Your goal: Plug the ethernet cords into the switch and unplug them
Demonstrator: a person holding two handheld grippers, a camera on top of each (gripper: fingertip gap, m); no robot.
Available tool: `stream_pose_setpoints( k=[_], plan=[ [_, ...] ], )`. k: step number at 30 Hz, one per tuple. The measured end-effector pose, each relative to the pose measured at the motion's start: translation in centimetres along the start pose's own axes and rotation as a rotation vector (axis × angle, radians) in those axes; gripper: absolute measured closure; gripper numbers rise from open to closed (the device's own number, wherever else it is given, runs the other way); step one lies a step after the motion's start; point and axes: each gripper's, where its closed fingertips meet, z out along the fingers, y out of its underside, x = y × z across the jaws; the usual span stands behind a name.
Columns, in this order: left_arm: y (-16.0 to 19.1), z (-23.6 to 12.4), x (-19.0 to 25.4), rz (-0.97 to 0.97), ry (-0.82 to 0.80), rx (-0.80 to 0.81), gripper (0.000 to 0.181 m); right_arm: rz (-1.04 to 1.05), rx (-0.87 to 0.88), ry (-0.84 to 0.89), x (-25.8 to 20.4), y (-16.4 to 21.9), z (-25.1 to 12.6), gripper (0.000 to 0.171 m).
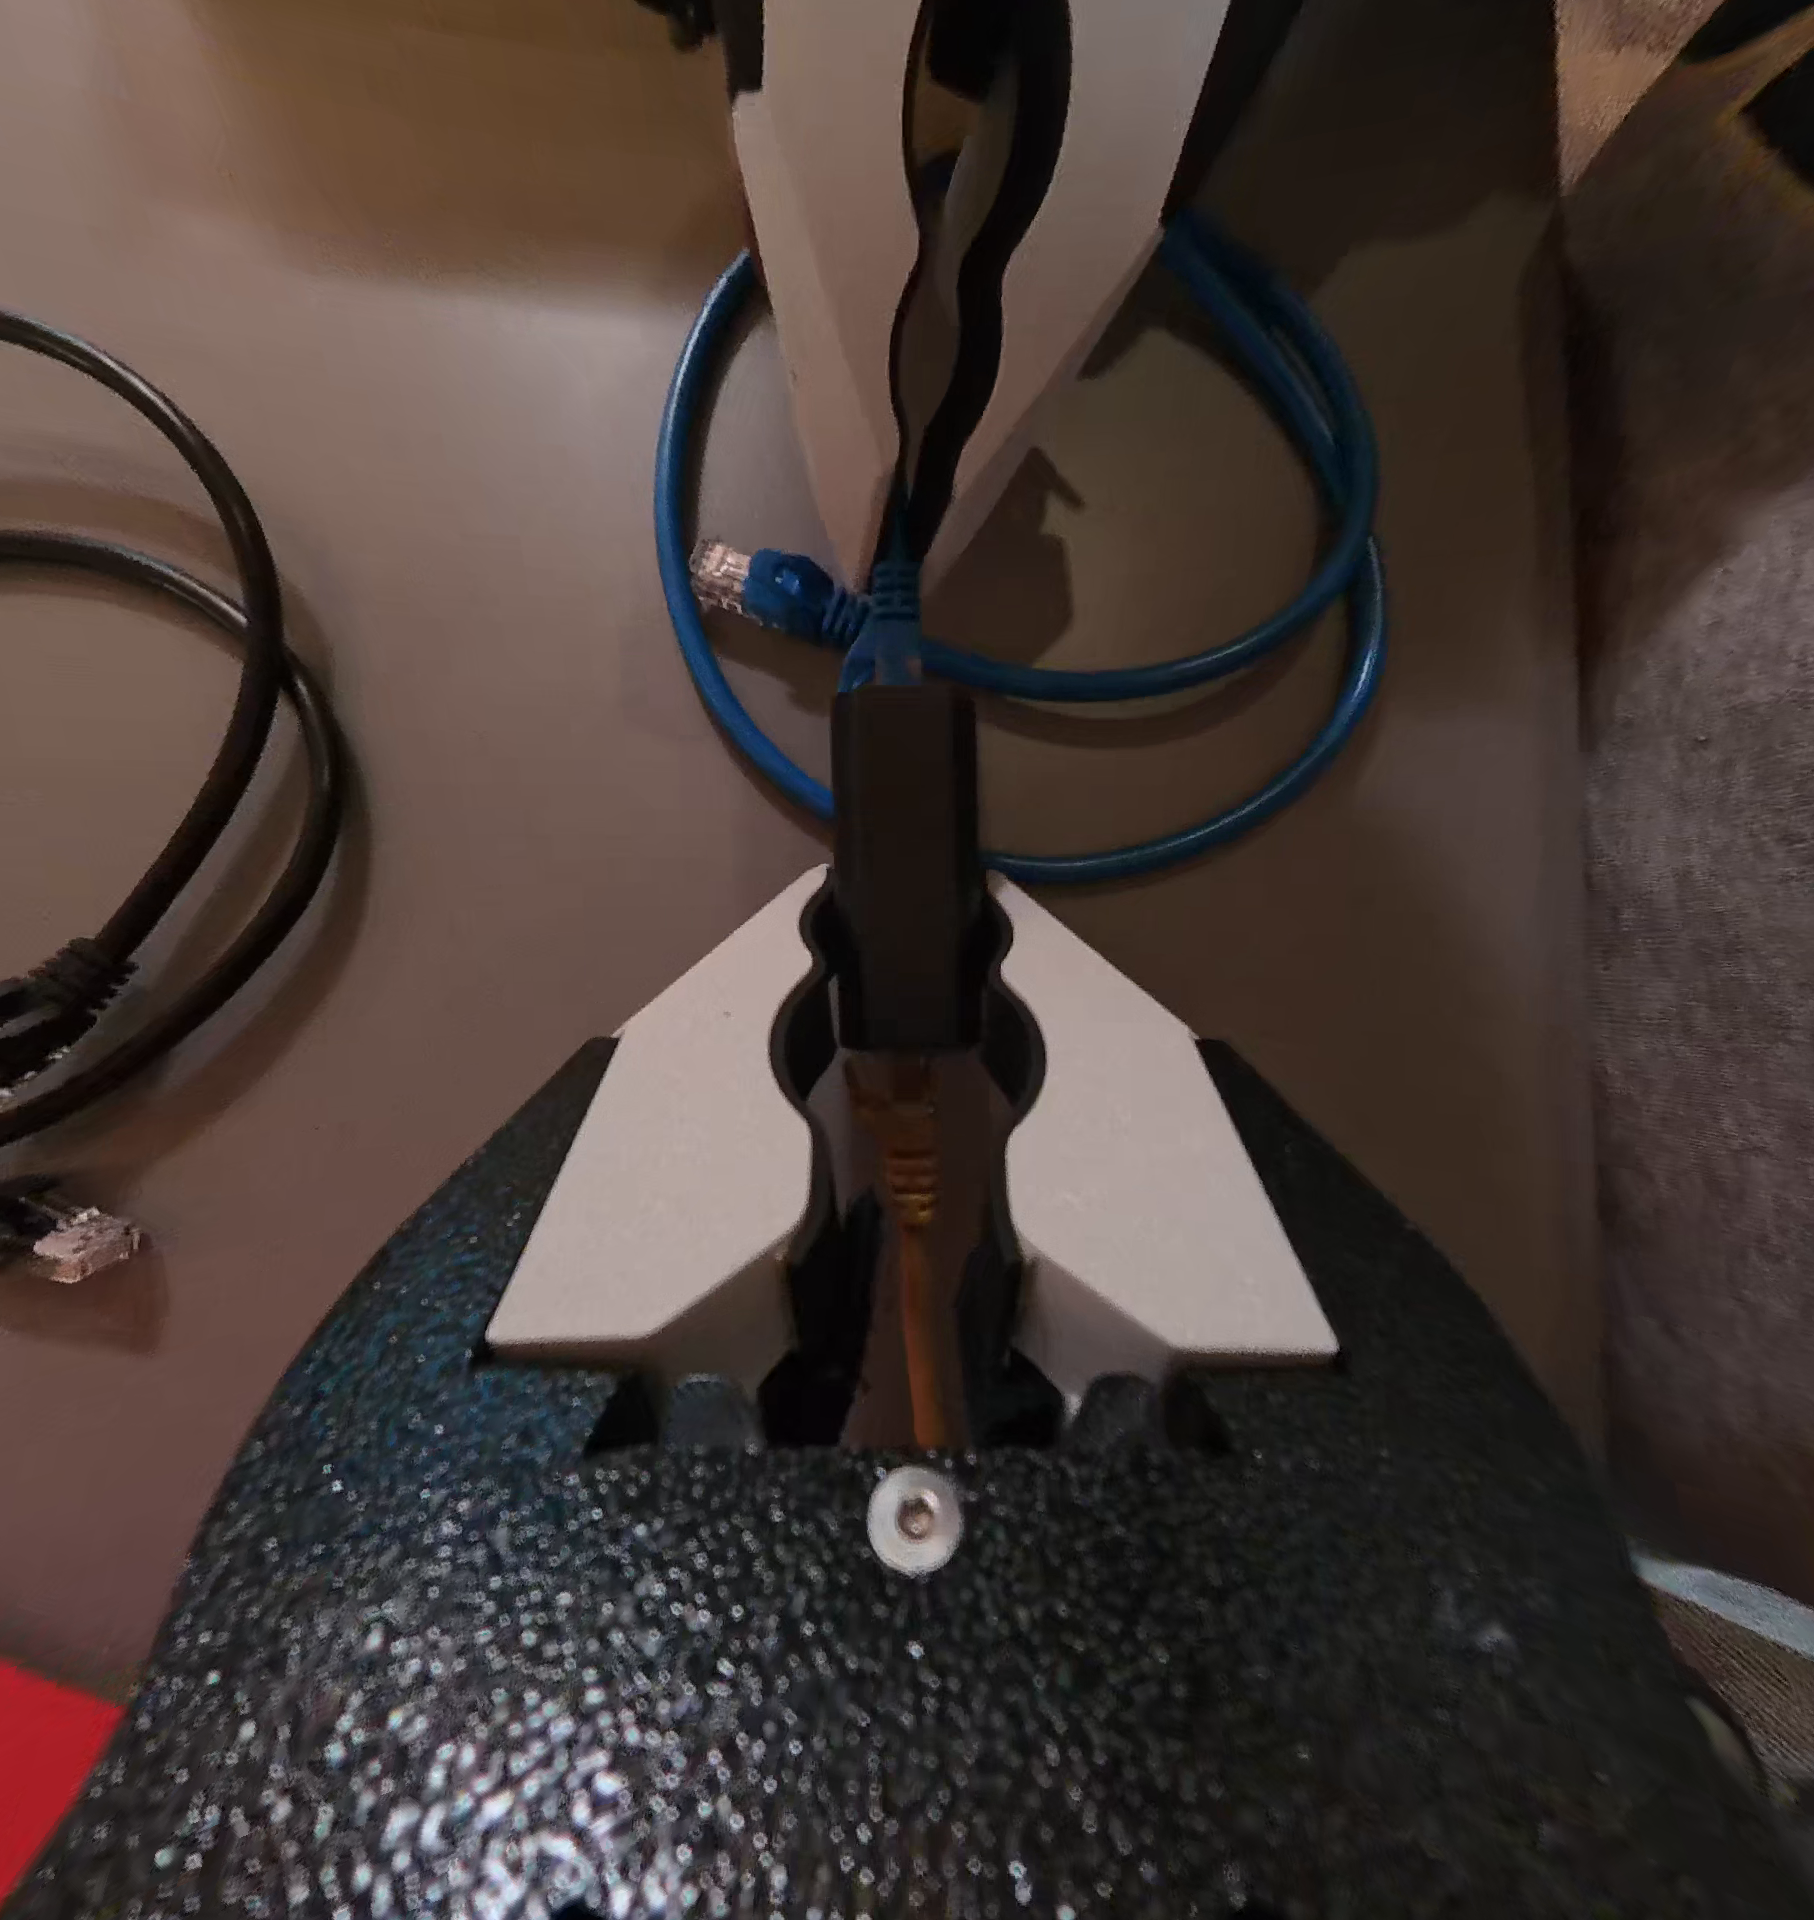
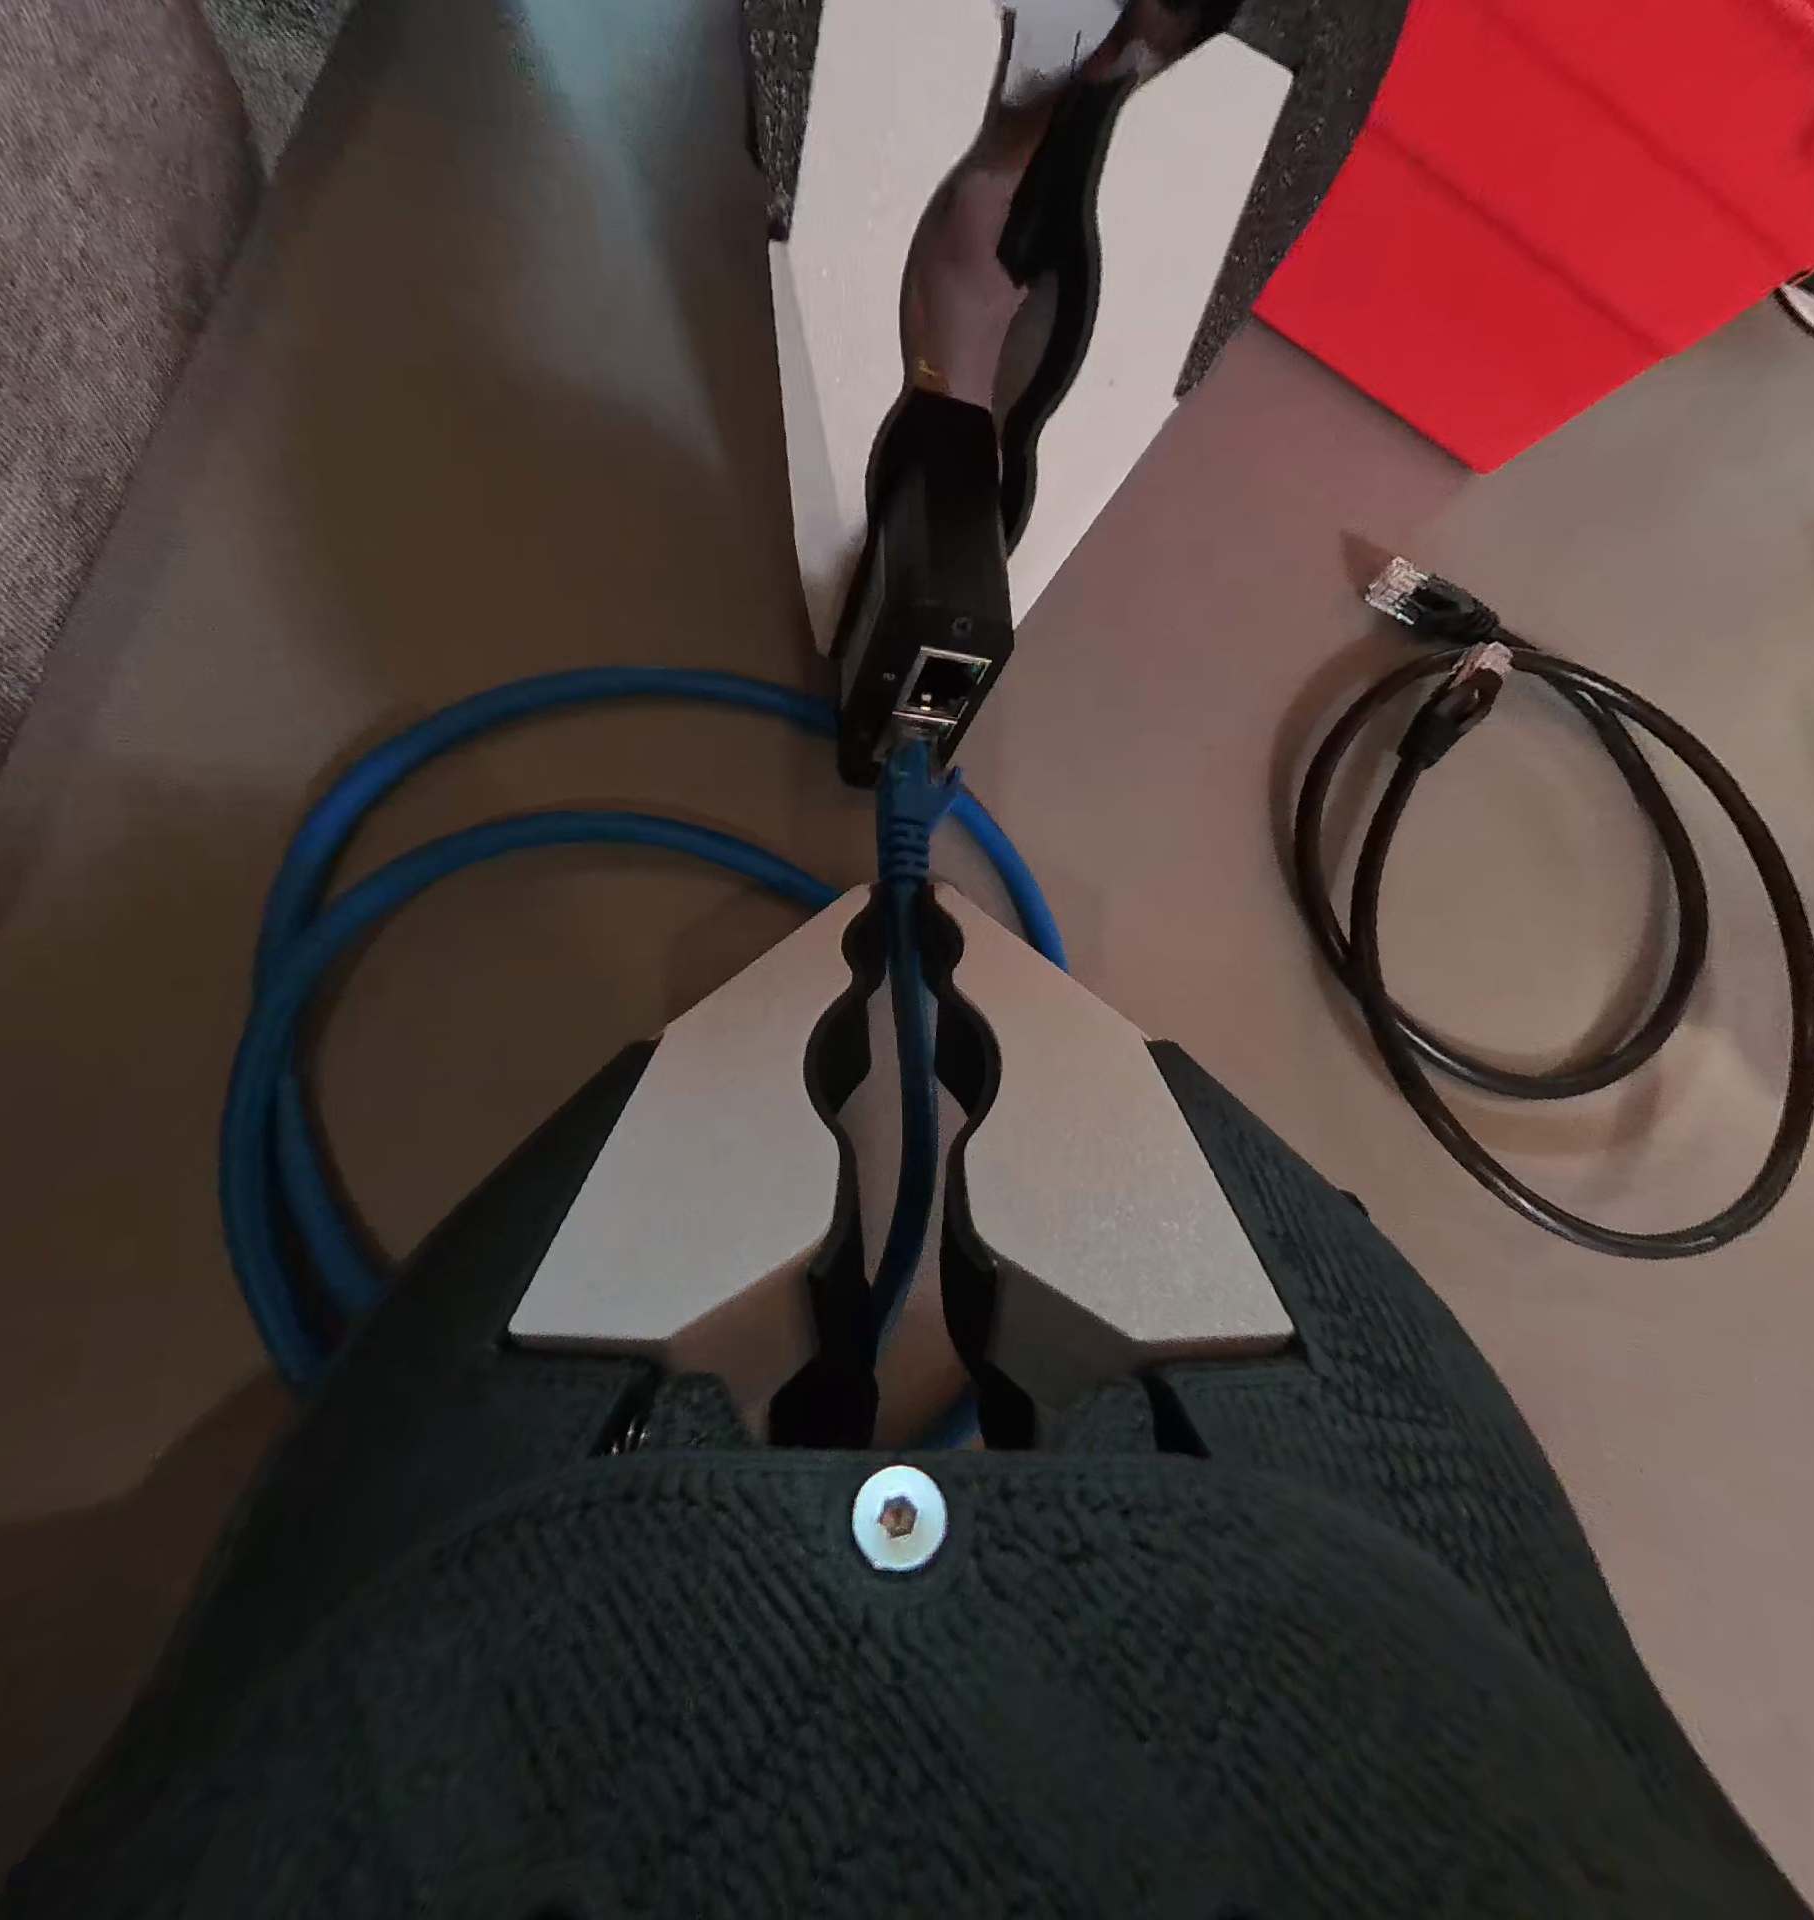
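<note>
While the left gripper (image 1: 908, 914) clamped the switch (image 1: 905, 883) above the counter (image 1: 467, 623), the right gripper (image 2: 901, 896), jaws closed on the blue cord (image 2: 908, 1039), held its plug (image 2: 915, 774) at the lower port. Advice: push straight, keeping the switch braced.

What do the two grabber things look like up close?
Both look alike. The left gripper has a bumpy, speckled black body with one silver screw in the middle. Its two jaws are pale grey wedges with wavy black inner edges. The right gripper has the same wedges and screw, on a ridged black body.
</note>
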Motion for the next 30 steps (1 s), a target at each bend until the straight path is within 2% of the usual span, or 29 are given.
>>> stream_pose_setpoints(
  k=[1,6,10,11,13,16,18,20,25,27,30],
  plan=[
    [0.0,0.0,0.0,0.003,-0.007,0.018,0.160,0.000,0.003,-0.003,0.0,0.0,0.0,0.168],
    [-0.1,0.1,-0.1,0.017,-0.003,0.018,0.160,-0.027,-0.012,-0.010,0.1,-0.3,0.2,0.168],
    [0.0,0.0,-0.1,-0.007,-0.019,0.008,0.160,0.056,-0.005,-0.038,0.3,-0.5,-0.2,0.167],
    [-0.2,-0.2,-0.2,-0.006,-0.044,0.009,0.160,0.091,0.003,-0.055,0.5,-0.8,-0.8,0.161],
    [-0.1,-1.4,-0.6,-0.009,-0.133,-0.010,0.160,0.205,0.044,-0.062,2.1,-1.6,-2.5,0.137],
    [0.6,-3.2,-0.5,0.002,-0.235,-0.043,0.160,0.360,0.159,0.021,6.4,-3.5,-3.9,0.137],
    [0.9,-3.8,-0.2,0.021,-0.273,-0.060,0.160,0.414,0.129,0.120,9.7,-3.4,-2.8,0.139],
    [1.3,-4.4,-0.3,0.050,-0.336,-0.086,0.160,0.432,0.021,0.173,12.1,-2.1,-0.3,0.143],
    [1.8,-5.3,-1.0,0.056,-0.438,-0.088,0.160,0.498,-0.136,0.095,14.3,1.0,6.1,0.142],
    [1.9,-5.7,-1.1,0.069,-0.469,-0.083,0.160,0.518,-0.163,0.050,14.3,1.7,7.5,0.141],
    [1.9,-6.2,-1.4,0.082,-0.506,-0.064,0.160,0.533,-0.138,0.012,14.4,0.9,8.1,0.150]
  ],
)
